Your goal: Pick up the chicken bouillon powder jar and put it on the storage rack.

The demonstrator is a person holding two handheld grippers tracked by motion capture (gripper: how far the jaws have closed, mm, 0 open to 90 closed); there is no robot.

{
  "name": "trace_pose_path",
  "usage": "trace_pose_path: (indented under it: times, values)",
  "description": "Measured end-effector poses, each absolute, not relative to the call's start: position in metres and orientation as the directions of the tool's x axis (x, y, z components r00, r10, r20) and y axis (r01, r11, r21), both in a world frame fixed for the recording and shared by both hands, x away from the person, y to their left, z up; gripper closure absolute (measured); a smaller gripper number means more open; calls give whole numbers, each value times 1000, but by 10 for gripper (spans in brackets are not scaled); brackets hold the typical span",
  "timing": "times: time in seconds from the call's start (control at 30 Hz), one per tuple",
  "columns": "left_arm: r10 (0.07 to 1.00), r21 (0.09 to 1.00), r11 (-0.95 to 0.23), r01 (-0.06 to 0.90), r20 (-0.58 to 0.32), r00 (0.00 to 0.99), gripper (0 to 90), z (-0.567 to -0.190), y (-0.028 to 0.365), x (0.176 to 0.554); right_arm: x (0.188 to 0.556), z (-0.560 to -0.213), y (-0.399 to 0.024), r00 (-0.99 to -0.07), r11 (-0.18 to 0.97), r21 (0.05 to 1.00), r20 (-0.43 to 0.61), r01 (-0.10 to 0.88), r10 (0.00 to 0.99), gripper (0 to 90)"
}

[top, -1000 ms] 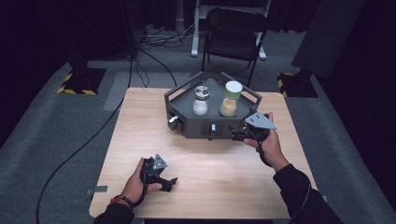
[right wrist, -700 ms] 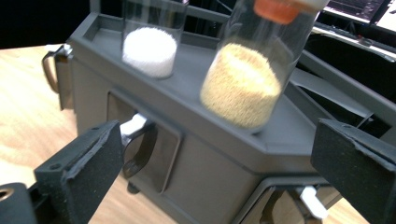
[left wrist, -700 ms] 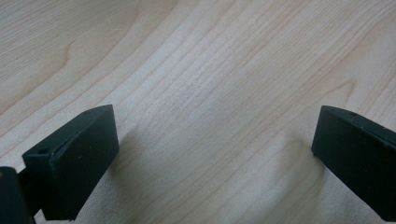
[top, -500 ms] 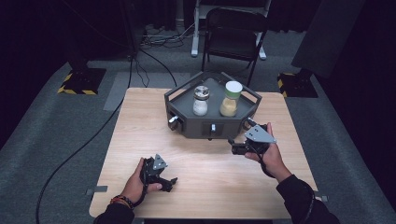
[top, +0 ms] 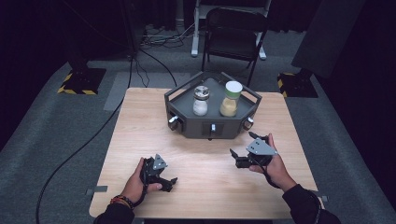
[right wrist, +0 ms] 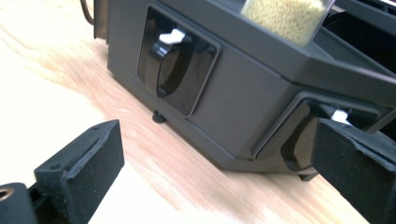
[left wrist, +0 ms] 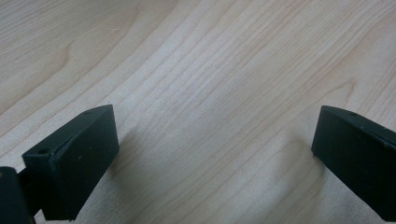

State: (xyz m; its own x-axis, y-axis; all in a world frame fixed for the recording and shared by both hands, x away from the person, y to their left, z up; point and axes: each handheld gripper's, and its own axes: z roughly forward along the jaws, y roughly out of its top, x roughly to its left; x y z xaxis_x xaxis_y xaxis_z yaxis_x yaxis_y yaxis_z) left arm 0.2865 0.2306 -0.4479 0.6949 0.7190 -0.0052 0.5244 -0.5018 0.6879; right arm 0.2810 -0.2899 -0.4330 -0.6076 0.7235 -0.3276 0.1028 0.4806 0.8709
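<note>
A dark six-sided stand (top: 189, 125) sits at the far middle of the wooden table (top: 140, 130). On it stand a silver-lidded jar of white grains (top: 201, 100) and a white-lidded jar of yellow grains (top: 230, 99). My right gripper (top: 243, 144) is open, low over the table just in front of the stand's right corner. In the right gripper view its jaws (right wrist: 217, 163) frame the stand's side (right wrist: 243, 98), with a white switch (right wrist: 171, 36) in a recess and the yellow jar (right wrist: 285, 14) above. My left gripper (top: 169, 183) rests open on the near left of the table; bare wood (left wrist: 215, 93) lies between its jaws.
A folding chair (top: 236, 32) stands behind the table. A black cable (top: 84, 144) runs over the grey floor at the left. Yellow-and-black striped bases (top: 80, 81) flank the table's far side. Round knobs (top: 173, 120) stick out of the stand's front faces.
My right gripper has drawn back from the stand's right corner toward the person and sunk closer to the table. The left gripper has stayed put.
</note>
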Motion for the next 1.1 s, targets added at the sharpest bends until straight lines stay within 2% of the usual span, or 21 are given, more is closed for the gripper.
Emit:
trace_pose_path:
  times: [0.5, 0.73, 1.1]
  values:
    - [718, 687, -504, 523, -3, 696, 1, -448, 231, 287, 273, -448, -307, -679, 584, 795, -337, 166, 652, 23]
    - [719, 688, -502, 524, -5, 695, 1, -448, 231, 287, 272, -452, -317, -708, 609, 762, -306, 218, 637, 24]
    - [716, 687, -505, 522, -5, 699, 0, -448, 231, 287, 284, -454, -337, -737, 592, 741, -199, 318, 646, 24]
